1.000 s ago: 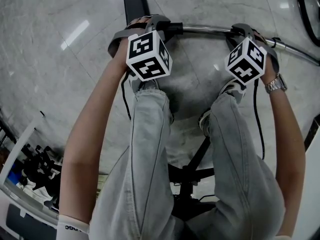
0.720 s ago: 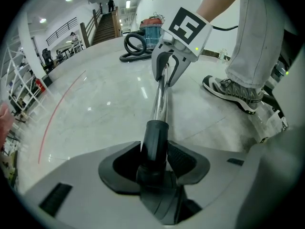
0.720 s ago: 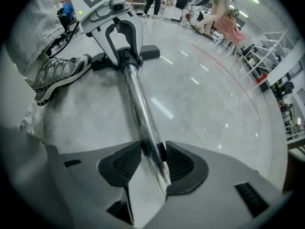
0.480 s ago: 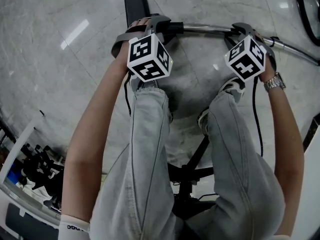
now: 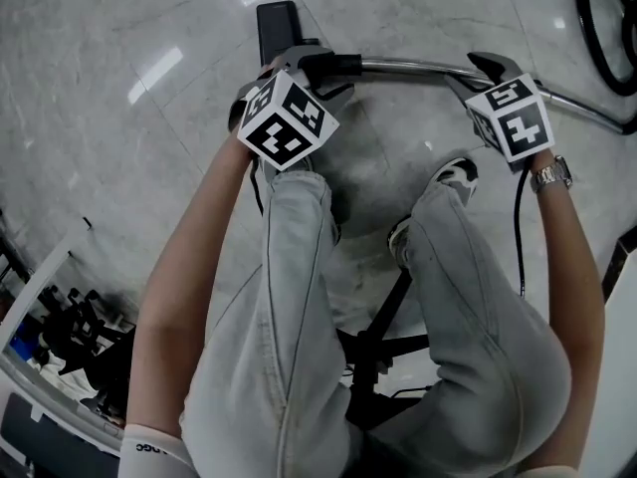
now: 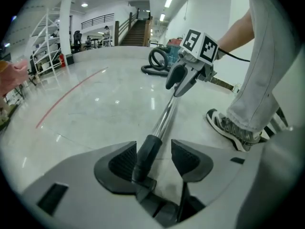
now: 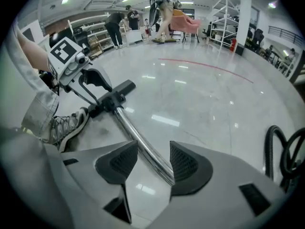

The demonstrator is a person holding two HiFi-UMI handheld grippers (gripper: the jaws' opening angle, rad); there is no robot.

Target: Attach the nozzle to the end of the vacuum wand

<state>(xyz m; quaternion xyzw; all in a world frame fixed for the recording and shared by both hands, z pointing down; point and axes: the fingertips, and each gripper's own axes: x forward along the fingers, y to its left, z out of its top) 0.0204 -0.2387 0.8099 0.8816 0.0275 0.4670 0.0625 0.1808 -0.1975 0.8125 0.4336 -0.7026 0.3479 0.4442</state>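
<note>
The chrome vacuum wand (image 5: 408,66) lies across the floor in front of the person's feet. A flat black nozzle (image 5: 276,23) meets its left end at a black collar (image 6: 145,154). My left gripper (image 5: 314,63) straddles that collar. In the left gripper view its jaws (image 6: 152,151) are opening, and a gap shows on the right of the collar. My right gripper (image 5: 495,68) straddles the chrome tube (image 7: 138,137) further right. Its jaws (image 7: 153,159) are opening too, with the tube near the right pad and free of the left one.
A coiled black hose (image 5: 607,8) lies at the far right on the marble floor (image 5: 119,118). The person's jeans-clad legs and sneakers (image 5: 453,175) stand just behind the wand, above a black stool base (image 5: 378,352). Shelving (image 5: 50,327) is at the lower left.
Both grippers have rolled and lifted a little, and their jaws have widened off the wand. The wand and nozzle stay on the floor.
</note>
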